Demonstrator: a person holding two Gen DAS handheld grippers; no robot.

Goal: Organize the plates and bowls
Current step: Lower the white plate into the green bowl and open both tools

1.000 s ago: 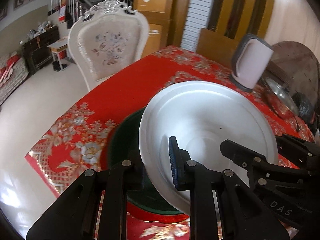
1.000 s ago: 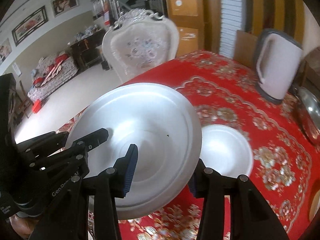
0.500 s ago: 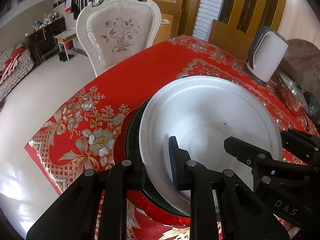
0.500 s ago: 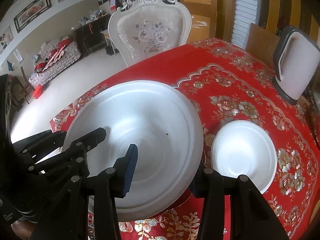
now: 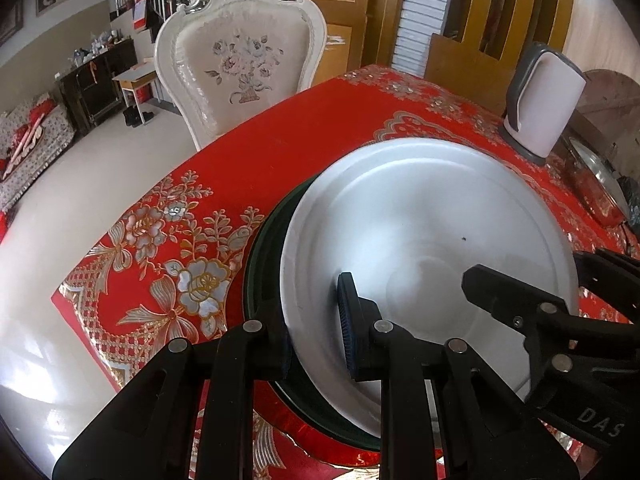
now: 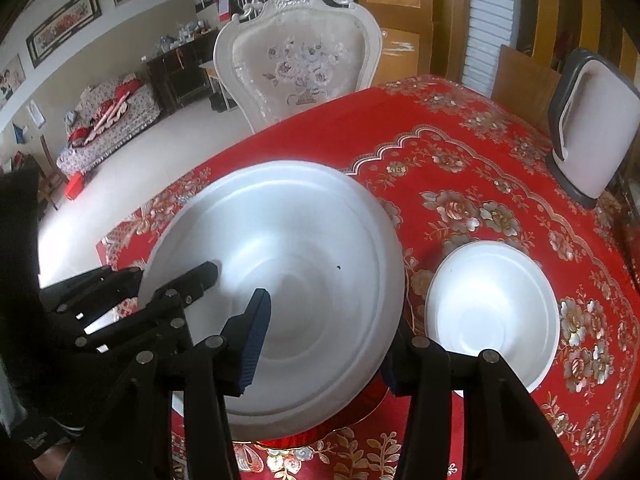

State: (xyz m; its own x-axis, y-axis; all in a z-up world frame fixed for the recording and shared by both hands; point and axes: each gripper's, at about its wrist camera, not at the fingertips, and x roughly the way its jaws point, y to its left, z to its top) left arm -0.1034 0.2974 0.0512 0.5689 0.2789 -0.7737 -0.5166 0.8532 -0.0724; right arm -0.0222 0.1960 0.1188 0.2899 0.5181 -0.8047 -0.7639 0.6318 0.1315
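Left wrist view: I am seeing my left gripper (image 5: 316, 336) clamping the big white plate's (image 5: 432, 216) near rim. Right gripper (image 6: 320, 344) jaws are opening, straddling its opposite rim. The plate is sitting on a dark green plate (image 5: 262, 248), small white bowl (image 6: 492, 312) just right of it.

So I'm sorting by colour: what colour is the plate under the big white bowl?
Dark green plate, clearest in the left wrist view.
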